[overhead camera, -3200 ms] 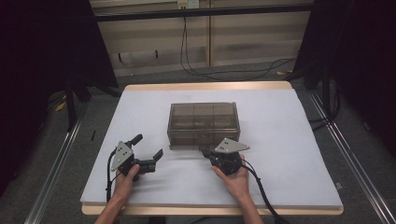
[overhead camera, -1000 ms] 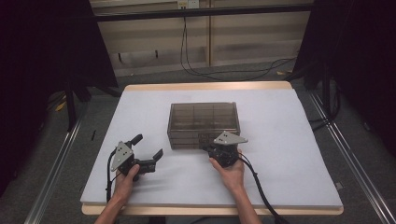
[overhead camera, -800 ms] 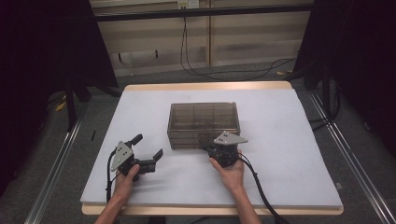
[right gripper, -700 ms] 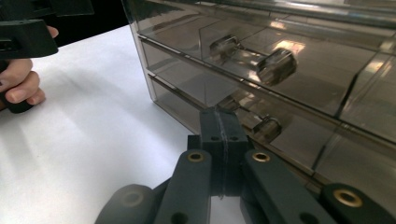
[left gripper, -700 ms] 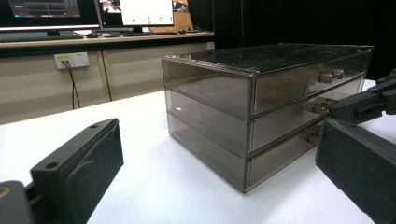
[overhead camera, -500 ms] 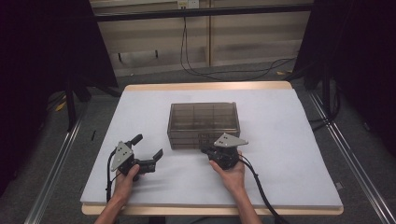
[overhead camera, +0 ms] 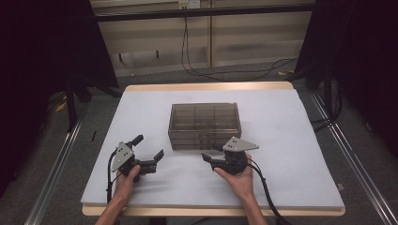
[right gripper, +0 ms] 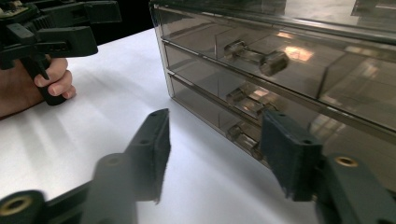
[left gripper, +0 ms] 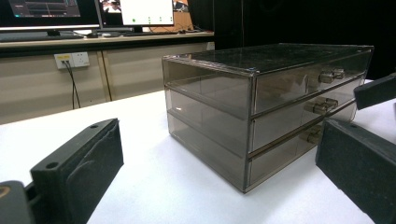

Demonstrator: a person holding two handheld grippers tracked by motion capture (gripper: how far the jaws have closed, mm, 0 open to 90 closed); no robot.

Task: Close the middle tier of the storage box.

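The right gripper (overhead camera: pixel 210 155) has drawn slightly back from the drawer box (overhead camera: pixel 204 124), its jaws just opening, released; the bottom drawer's knob (right gripper: pixel 239 132) lies just ahead between them.

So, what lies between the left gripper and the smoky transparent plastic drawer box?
Only bare white table. The high view shows it between left gripper and drawer box.

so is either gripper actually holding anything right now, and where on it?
Nothing held. The right gripper, jaws just opened, sits in front of the drawer box near its bottom drawer knob; the left gripper is open.
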